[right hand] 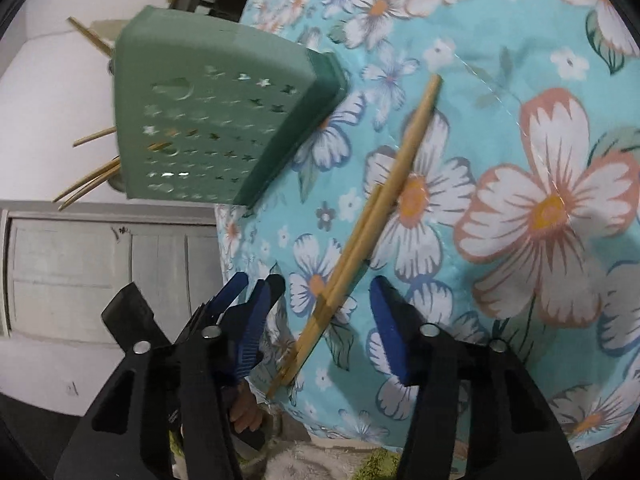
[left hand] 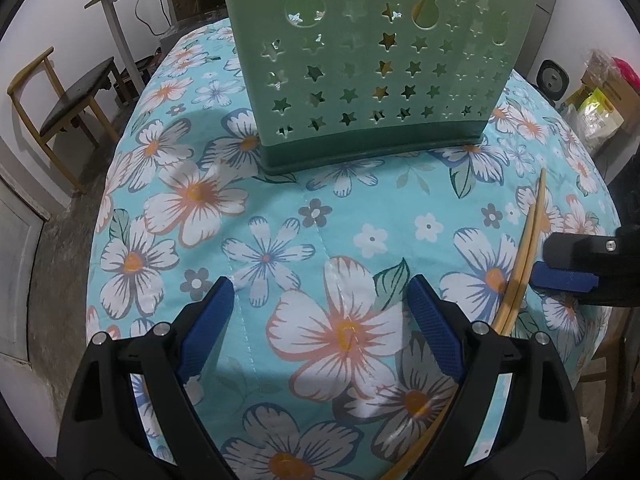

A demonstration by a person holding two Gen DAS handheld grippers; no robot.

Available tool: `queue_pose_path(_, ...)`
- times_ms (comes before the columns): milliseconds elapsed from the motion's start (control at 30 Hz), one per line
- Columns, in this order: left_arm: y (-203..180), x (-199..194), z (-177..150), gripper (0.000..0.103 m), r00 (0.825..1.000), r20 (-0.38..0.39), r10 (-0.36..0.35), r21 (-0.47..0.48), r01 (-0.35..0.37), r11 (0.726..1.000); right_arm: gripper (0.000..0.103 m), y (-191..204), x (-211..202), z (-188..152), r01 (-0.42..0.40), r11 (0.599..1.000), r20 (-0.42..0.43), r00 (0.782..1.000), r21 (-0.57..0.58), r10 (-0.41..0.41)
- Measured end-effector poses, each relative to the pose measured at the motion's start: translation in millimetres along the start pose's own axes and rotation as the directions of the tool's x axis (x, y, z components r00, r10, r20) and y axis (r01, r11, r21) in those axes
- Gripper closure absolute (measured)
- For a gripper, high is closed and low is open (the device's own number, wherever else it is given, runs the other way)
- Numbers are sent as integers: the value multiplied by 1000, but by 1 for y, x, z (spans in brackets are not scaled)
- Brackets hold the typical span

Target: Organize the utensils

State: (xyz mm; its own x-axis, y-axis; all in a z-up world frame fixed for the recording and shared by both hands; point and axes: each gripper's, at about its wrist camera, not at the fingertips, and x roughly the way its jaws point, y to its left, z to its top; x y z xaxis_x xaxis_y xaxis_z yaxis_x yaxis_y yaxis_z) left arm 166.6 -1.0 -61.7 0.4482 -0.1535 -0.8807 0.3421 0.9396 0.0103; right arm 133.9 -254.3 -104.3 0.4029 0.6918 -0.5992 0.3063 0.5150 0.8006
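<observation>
A green utensil holder (left hand: 368, 80) with star-shaped holes stands on the floral tablecloth (left hand: 280, 208). Seen in the right wrist view, the holder (right hand: 208, 120) has several chopsticks (right hand: 88, 176) sticking out of its top. A pair of bamboo chopsticks (right hand: 392, 172) lies loose on the cloth near the table edge. My right gripper (right hand: 327, 282) straddles their near end, one finger on each side, with a gap between each pad and the sticks. In the left wrist view the same chopsticks (left hand: 528, 232) lie at the right, with the right gripper's fingers (left hand: 560, 276) beside them. My left gripper (left hand: 322, 292) hangs open over bare cloth, holding nothing.
A wooden chair (left hand: 68, 108) and a grey side table (left hand: 120, 0) stand beyond the table's left edge. Boxes and bags (left hand: 600, 100) are piled at the right. A pale panelled door (right hand: 80, 264) shows past the table edge, and a hand (right hand: 244, 412) below it.
</observation>
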Motion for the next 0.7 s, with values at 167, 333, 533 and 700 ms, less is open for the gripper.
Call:
queue_pose_path(167,0,0,0,18,1000,0,-1,-1,1,1000,76,-3,7,2,22,1000,20,1000,15,-22)
queue_pose_path(333,0,1,1,18,1000,0,-2,-1,2,1000,90,-10,10,0,29,999,25,999,23,-30)
queue_pose_path(533,-1,0,0,18,1000,-1,-2,-2,2,1000,90,-13,-8,2,38,999,-2,999,-22,-38)
queue_pose_path(700,0,1,0,18,1000,0,0,1,0,1000,90,-8,-36,9,98,990,-3,995,-100,-99)
